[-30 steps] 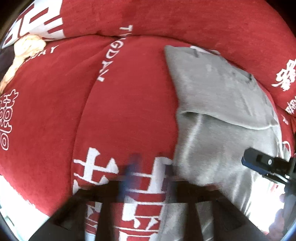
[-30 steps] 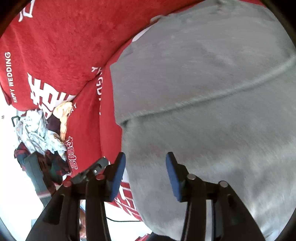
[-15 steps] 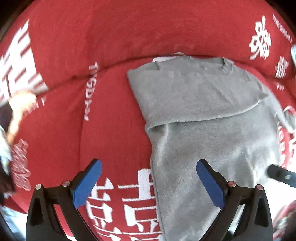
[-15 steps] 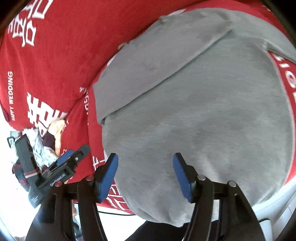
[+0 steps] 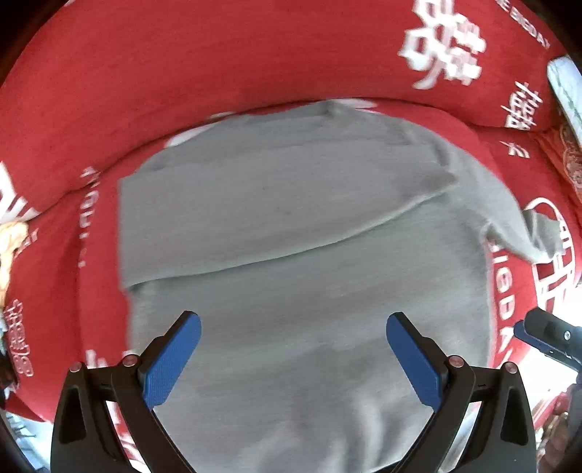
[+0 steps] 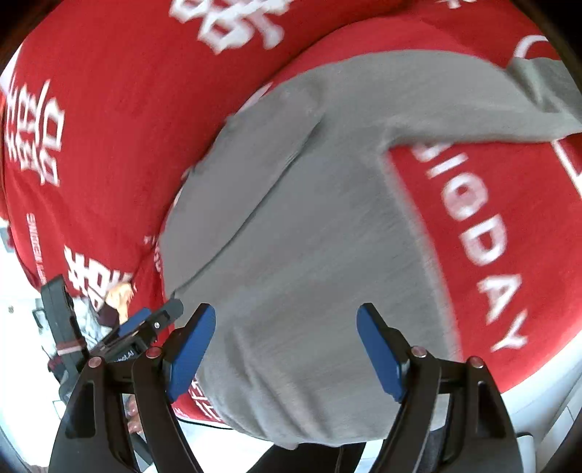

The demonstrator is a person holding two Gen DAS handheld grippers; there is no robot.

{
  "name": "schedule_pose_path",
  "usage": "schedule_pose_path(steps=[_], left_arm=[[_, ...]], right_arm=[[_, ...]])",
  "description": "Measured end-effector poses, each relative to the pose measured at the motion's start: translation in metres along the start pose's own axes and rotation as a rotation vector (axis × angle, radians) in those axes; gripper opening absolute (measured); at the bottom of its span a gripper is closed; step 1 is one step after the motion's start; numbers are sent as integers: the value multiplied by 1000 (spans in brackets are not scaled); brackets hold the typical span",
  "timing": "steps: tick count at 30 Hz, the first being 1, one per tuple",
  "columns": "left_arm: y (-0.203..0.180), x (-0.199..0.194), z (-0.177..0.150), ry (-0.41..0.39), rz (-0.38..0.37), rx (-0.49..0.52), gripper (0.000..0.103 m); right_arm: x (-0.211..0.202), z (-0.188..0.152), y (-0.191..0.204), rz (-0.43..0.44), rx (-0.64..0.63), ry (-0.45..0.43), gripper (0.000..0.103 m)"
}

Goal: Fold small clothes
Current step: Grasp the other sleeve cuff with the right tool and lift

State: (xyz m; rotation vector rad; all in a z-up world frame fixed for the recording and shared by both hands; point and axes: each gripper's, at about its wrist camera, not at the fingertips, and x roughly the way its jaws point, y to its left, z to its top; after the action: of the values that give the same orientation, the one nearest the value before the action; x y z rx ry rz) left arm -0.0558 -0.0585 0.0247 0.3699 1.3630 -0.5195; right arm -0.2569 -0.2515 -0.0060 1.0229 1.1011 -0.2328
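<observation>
Red cover (image 5: 254, 65), plush, with white print, fills the whole surface under both claws and rises in a bolster ahead of them. Grey garment (image 5: 298, 225) lies flat on it, directly below and ahead of the left gripper (image 5: 291, 360); one sleeve is folded across its far part, making a diagonal edge, and the other sleeve (image 5: 523, 225) trails off to that claw's right. Left gripper spread wide, nothing between the blue pads, not touching cloth.

Right gripper (image 6: 287, 349) is over the garment's near hem (same grey piece, (image 6: 302, 233)), which hangs over the cover's front edge; its jaws have just been opening, released, nothing gripped. To its left, the left tool's tip and a heap of mixed clothes (image 6: 91, 313), partly hidden. Pale floor shows beyond the cover's near edge.

Writing: "BIGDAY" (image 6: 476, 233) in white to the right of the right claw; large white Chinese characters (image 6: 232, 25) on the bolster ahead; other small text too blurred.
</observation>
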Motion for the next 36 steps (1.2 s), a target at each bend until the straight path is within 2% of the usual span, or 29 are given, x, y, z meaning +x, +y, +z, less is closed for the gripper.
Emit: schedule_pose_path(steps=[5,8,12,15,18,24,25,26,27,28,29,30,32,36], left_arm=[[-80,22,24,70,-55,79,102],[-122,30,34,76,-71,138,102],[-162,38,47,60,-26,176,102],[-177,51,54,78,11,174,102],[-184,58,60,62,25,154,102],[-187,64,73,51,-2,90,102],[-187,64,74,50,-3,87,102],[-188,63,75,48,-6,82,102],[-188,63,76,44,-10,75,102],[-188,63,77,44,-12,70,102],[-187,62,77,49,-15,62,102],[-187,63,78,52,-14,61,102],[-185,60,78,52,-15,55,102],[-174,52,77,32,-22,37,102]], right_arm=[[-37,44,-68,9,75,-42,83],[-58,66,-114,-9,140,-89,83],[-84,90,-174,-39,244,-178,83],[-100,107,-226,-37,367,-247,83],[-109,114,-273,5,512,-309,83],[-99,124,-308,125,640,-332,81],[-98,126,-309,150,661,-342,78],[-98,126,-311,162,678,-347,60],[-98,127,-313,160,694,-343,35],[-97,127,-316,165,715,-331,26],[-94,127,-320,203,747,-330,11],[-93,125,-323,243,773,-338,8],[-93,123,-323,316,803,-364,7],[-97,132,-304,426,749,-391,7]])
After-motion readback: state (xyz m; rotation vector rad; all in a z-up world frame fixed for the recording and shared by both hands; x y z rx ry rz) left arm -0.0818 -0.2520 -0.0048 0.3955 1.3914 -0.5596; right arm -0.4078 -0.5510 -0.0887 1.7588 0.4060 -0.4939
